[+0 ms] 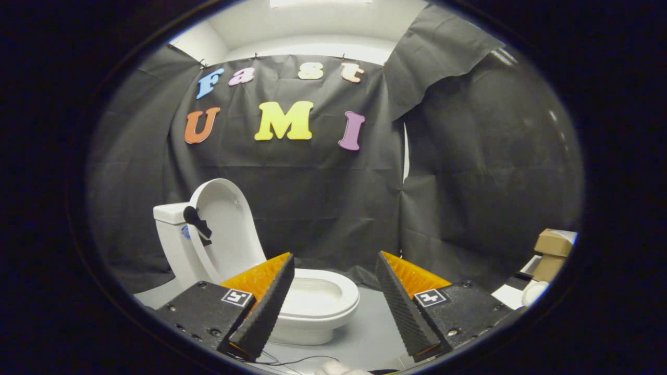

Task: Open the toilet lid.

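Right up close the gripper (335,260) sits with its two fingers (267,299) spread wide, nothing between them and nothing touching either pad. So the jaws are wide open and holding nothing, just hanging in the air over the floor (372,333).

Past the fingers, mostly beyond the left one, there's the toilet (312,307). The lid (226,229) is already up. It stands close to upright, leaning back against the tank (169,213), with its pale inner face turned toward the camera. The bowl (318,294) is fully exposed, seat ring down and open to view. A small dark bit (197,221) sticks out at the lid's left edge near the tank. Could be a handle or a clip stuck on for grabbing, but it's honestly too small to tell.

So as far as the job goes, it looks done to me. Lid's raised, it looks like it's resting there on its own since the gripper is well clear of it, and nothing seems left except maybe pulling away. I can't say how firmly the lid is propped, so a flop back down is the only risk I'd flag.

Off beyond the right finger, some cardboard boxes (553,250) sit stacked by the booth wall, well apart from the toilet.
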A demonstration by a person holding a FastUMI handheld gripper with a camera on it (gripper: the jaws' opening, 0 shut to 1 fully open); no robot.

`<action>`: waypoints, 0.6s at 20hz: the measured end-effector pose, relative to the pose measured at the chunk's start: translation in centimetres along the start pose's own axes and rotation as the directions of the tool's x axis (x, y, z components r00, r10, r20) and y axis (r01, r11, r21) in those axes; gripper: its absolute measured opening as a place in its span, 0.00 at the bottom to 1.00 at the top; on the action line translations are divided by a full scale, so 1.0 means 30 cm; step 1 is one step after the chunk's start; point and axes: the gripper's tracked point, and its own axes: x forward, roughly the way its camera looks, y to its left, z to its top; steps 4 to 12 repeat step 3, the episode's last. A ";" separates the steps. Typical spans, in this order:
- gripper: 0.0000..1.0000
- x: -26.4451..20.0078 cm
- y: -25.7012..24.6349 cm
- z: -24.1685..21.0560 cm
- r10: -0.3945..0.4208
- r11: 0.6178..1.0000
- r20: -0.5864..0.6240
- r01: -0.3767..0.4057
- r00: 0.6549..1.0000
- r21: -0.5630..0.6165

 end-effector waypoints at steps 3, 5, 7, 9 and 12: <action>0.98 -0.023 -0.019 -0.033 -0.005 1.000 -0.009 0.005 1.000 0.006; 0.98 -0.023 -0.019 -0.033 -0.005 1.000 -0.009 0.005 1.000 0.006; 0.98 -0.023 -0.019 -0.033 -0.005 1.000 -0.009 0.005 1.000 0.006; 0.98 -0.023 -0.019 -0.033 -0.005 1.000 -0.009 0.005 1.000 0.006; 0.98 -0.023 -0.019 -0.033 -0.005 1.000 -0.009 0.005 1.000 0.006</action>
